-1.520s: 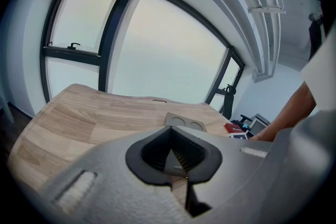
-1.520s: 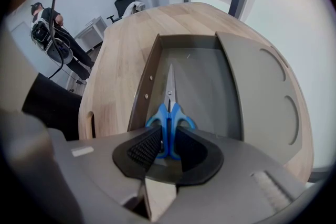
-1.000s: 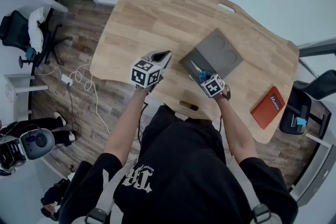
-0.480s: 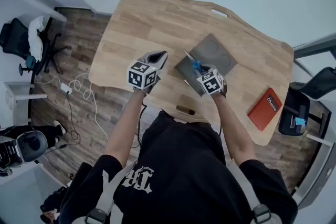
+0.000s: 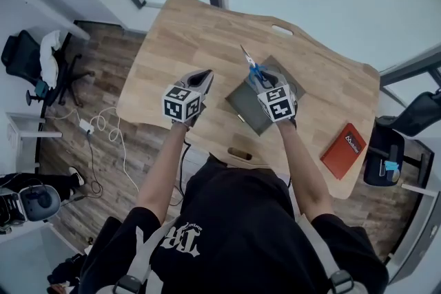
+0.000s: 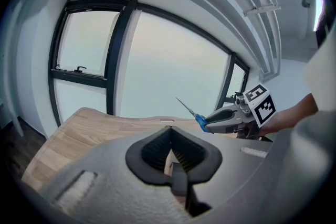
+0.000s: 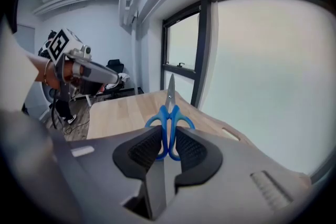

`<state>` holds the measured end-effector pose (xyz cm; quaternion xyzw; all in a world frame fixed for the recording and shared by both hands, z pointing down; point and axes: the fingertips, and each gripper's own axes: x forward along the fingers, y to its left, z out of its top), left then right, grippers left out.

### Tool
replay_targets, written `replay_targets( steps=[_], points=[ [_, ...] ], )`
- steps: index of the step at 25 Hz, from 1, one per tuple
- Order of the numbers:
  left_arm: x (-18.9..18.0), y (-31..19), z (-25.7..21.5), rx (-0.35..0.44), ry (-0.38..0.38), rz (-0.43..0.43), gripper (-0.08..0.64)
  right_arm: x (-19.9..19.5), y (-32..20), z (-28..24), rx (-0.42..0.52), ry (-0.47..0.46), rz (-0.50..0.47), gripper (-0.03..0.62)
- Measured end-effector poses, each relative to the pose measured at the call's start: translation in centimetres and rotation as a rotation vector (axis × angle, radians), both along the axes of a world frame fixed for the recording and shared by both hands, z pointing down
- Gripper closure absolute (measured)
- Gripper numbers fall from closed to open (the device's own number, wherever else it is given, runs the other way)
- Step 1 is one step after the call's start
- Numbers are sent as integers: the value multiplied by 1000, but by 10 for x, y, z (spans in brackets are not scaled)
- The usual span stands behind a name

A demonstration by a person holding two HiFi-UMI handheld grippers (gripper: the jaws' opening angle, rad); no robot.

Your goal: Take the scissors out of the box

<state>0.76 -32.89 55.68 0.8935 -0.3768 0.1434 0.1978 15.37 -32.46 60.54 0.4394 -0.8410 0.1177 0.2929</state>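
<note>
Blue-handled scissors are clamped by their handles in my right gripper, with the closed blades pointing up and away. In the head view the scissors hang in the air above the open grey box, held by the right gripper. The left gripper view shows the scissors sticking out of the right gripper well clear of the table. My left gripper hovers to the left of the box, its jaws closed with nothing between them.
The box lies on a light wooden table, with its lid folded open behind it. A red book lies near the right edge. Office chairs and cables stand on the floor around the table.
The right gripper has lifted the scissors up out of the box and tilted them towards level. The left gripper has risen slightly.
</note>
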Motion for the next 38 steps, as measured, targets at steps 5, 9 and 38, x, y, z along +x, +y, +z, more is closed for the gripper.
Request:
replay_targets(
  steps=[5,9,38],
  points=[
    [-1,-2,-15,37,1,-25,557,3,-16,-45,88,-59,42,503],
    [-3,-1,-22,50,1,-32,557,-1,-20,-65,118,-77,37,503],
    [26,-4,-37,81,11,44,557,34,-6,-67,114,-66,117,503]
  ],
)
